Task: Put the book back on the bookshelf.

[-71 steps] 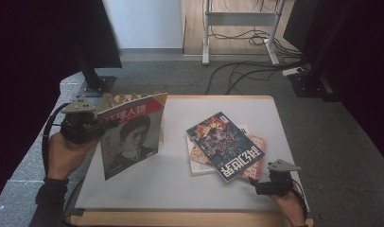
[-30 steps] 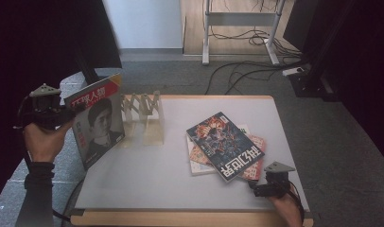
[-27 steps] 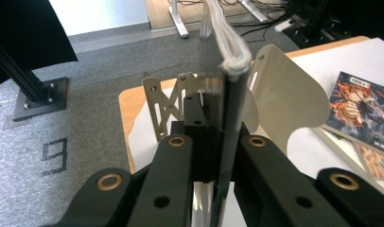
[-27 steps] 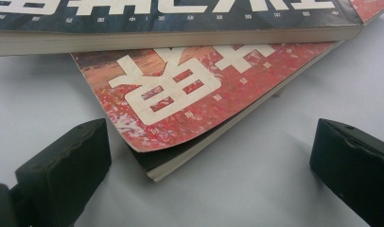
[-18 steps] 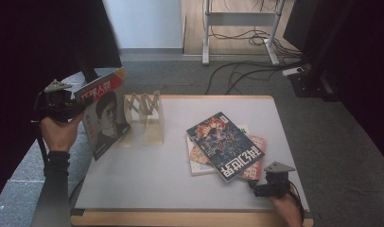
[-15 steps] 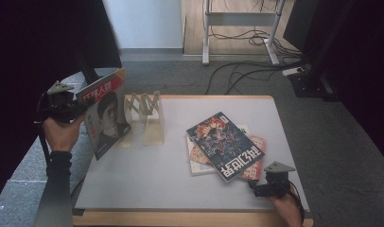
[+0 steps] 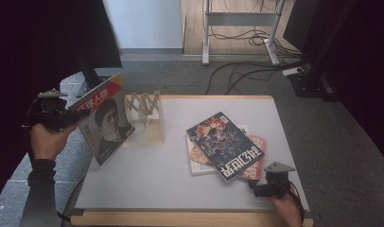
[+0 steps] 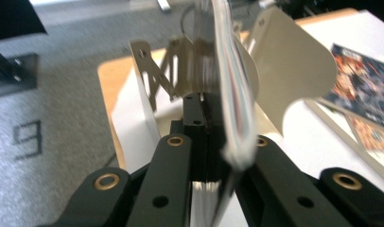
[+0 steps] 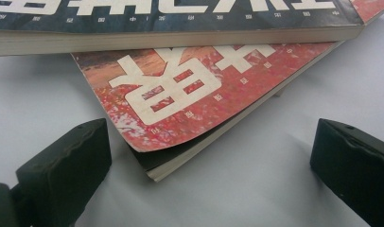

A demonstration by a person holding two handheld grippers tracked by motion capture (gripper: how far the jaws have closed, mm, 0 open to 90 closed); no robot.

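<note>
My left gripper point(image 7: 78, 114) is off the table's left edge, shut on the spine edge of a red-topped magazine with a portrait cover point(image 7: 105, 124). I hold it upright and tilted, just left of the cream folding rack point(image 7: 147, 117). In the left gripper view the jaws clamp the magazine's edge point(image 8: 229, 101), with the rack's dividers point(image 8: 294, 71) right behind it. A dark blue magazine point(image 7: 224, 145) tops a stack at the table's right. My right gripper point(image 7: 262, 187) rests open at the stack's near corner. Its view has the red magazine's corner point(image 9: 180, 94) between the jaws.
The white table top point(image 7: 152, 179) has a wooden front edge. Grey carpet lies to the left, and a dark panel stands behind my left hand. Cables and a metal stand's legs point(image 7: 206, 42) are on the floor beyond the table.
The left gripper carried the portrait magazine off the rack area to the far left, then brought it back right toward the rack, more upright. The right gripper stayed put.
</note>
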